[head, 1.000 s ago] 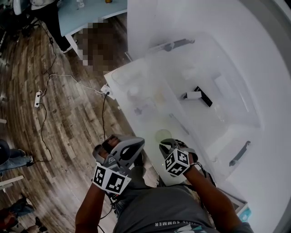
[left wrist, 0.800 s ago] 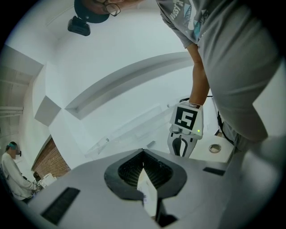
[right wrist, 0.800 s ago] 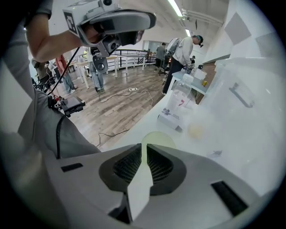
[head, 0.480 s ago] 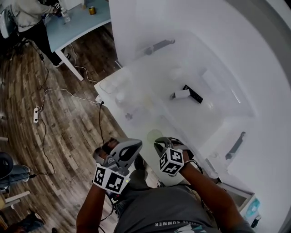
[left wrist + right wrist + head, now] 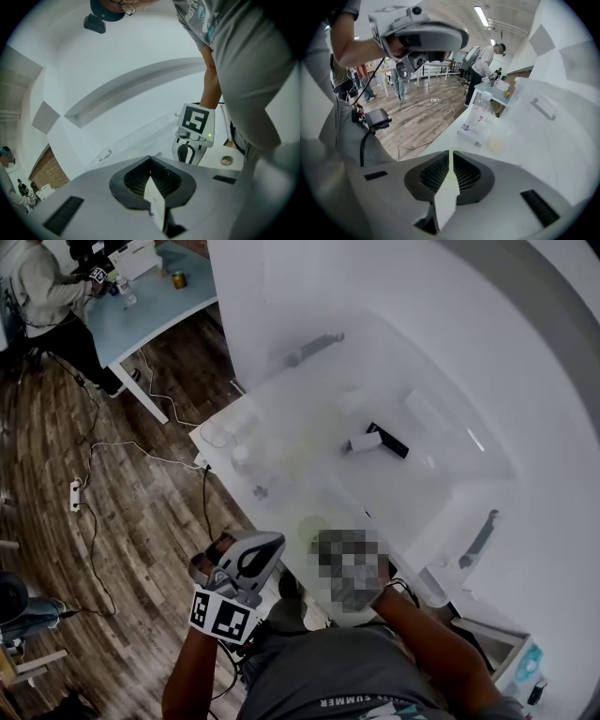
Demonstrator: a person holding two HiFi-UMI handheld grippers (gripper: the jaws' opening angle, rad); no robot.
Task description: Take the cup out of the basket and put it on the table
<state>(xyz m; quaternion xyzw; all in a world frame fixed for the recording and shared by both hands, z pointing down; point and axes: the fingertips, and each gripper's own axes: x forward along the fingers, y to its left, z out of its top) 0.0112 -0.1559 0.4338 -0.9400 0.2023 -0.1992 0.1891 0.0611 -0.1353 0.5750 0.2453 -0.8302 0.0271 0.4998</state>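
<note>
A pale greenish round cup (image 5: 314, 526) (image 5: 494, 146) stands on the white table (image 5: 281, 493), just ahead of my right gripper (image 5: 450, 158). Whether they touch I cannot tell. In the head view a mosaic patch covers that gripper; in its own view the jaws are together with nothing between them. My left gripper (image 5: 272, 543) (image 5: 150, 163) hangs off the table's front edge over the floor, shut and empty. The large clear basket (image 5: 309, 345) lies farther back on the table.
A black-and-white object (image 5: 380, 439) lies in the basket. Small clear items (image 5: 239, 457) crowd the table's left corner. Cables and a power strip (image 5: 77, 495) run over the wooden floor. A person (image 5: 42, 287) stands at a blue table (image 5: 150, 310).
The head view has swung, so the table and basket slid left. Both grippers stay low by the table's front edge, the right one slightly further left, with the cup still just ahead of it.
</note>
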